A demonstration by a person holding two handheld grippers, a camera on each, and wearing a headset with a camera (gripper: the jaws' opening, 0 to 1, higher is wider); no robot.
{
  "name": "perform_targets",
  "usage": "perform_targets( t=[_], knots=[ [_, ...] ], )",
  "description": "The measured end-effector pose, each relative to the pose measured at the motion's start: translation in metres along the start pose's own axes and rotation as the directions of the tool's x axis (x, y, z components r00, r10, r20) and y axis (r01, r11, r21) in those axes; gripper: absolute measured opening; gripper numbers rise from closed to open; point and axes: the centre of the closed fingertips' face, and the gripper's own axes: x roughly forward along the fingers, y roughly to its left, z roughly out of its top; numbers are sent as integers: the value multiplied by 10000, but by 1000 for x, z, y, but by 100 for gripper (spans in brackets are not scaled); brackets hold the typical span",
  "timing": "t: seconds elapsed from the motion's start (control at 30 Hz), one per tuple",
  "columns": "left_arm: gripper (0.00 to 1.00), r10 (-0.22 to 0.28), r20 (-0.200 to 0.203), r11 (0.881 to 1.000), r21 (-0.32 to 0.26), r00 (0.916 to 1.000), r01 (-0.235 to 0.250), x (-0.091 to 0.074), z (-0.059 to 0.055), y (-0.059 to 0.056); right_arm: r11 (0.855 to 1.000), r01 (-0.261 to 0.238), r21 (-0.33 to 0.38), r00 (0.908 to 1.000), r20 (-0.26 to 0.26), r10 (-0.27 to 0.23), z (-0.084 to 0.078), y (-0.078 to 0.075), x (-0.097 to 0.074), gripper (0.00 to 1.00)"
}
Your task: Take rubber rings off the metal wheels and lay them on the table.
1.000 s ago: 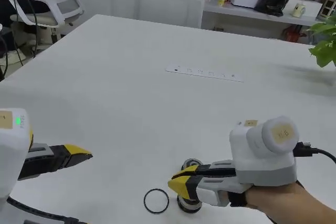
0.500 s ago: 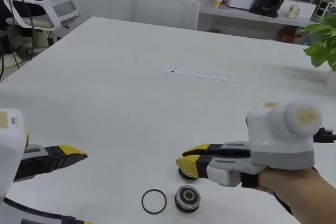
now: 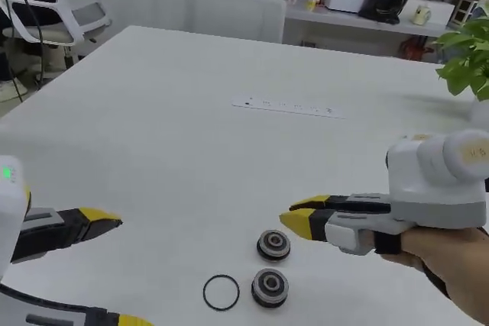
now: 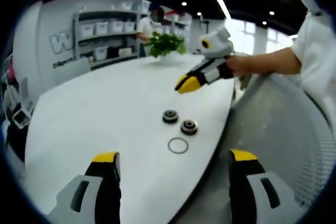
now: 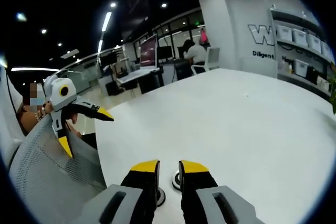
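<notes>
Two small metal wheels, one farther (image 3: 273, 244) and one nearer (image 3: 270, 286), lie flat near the table's front edge. A loose black rubber ring (image 3: 221, 292) lies on the table just left of the nearer wheel. My right gripper (image 3: 299, 213) hovers right of the farther wheel, its jaws a narrow gap apart and holding nothing. My left gripper (image 3: 118, 271) stands wide open at the left, apart from the wheels. The left gripper view has both wheels (image 4: 169, 116) (image 4: 189, 126) and the ring (image 4: 178, 145) ahead of the left gripper (image 4: 173, 157). The right gripper (image 5: 169, 169) has a wheel (image 5: 176, 181) below its tips.
A white power strip (image 3: 289, 106) lies flat mid-table. A green plant (image 3: 466, 70) stands at the right edge. Office chairs (image 3: 237, 13) sit beyond the far edge of the white table (image 3: 176, 135).
My right gripper has lifted off the wheels and drawn back to the right, uncovering both of them. The wheels, the ring and my left gripper have stayed put.
</notes>
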Motion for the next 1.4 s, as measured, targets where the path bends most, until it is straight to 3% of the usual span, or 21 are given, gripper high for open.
perform_targets(
  t=[0.13, 0.27, 0.4, 0.57, 0.7, 0.9, 1.07, 1.23, 1.4],
  knots=[
    [88, -157, 548, 9998, -147, 9984, 166, -3, 12, -2, 10000, -15, 50, 10000, -75, 15, -2, -2, -4, 12],
    [87, -45, 485, 10000, 2, 9988, 45, -5, 16, 1, 9999, -46, 166, 9999, -139, 48, -5, -4, -7, 12],
    [87, -203, 802, 9997, 112, 9966, 195, -7, 35, -1, 9999, -76, 141, 9997, -246, 79, -8, -5, -10, 12],
    [85, -481, 1184, 9967, 700, 9918, 400, -5, 65, -4, 9996, -48, 265, 9985, -538, 63, -19, -9, -13, 12],
    [83, -1021, 1492, 9905, 1063, 9835, 867, 1, 88, -8, 9995, -181, 270, 9972, -716, 200, -24, -6, -12, 12],
    [82, -1313, 1613, 9850, 1331, 9781, 1102, 16, 106, -3, 9984, -486, 298, 9918, -1168, 517, -37, 0, -10, 13],
    [78, -1672, 1701, 9761, 1676, 9711, 1387, 35, 114, -6, 9971, -700, 314, 9861, -1488, 739, -46, 3, -8, 13],
    [67, -2360, 1634, 9563, 2140, 9579, 1991, 58, 119, -23, 9933, -1096, 373, 9767, -1815, 1145, -57, 10, -8, 15],
    [62, -2636, 1491, 9429, 2484, 9530, 2220, 77, 122, -28, 9888, -1402, 517, 9661, -2114, 1480, -68, 16, -6, 16]
  ],
)
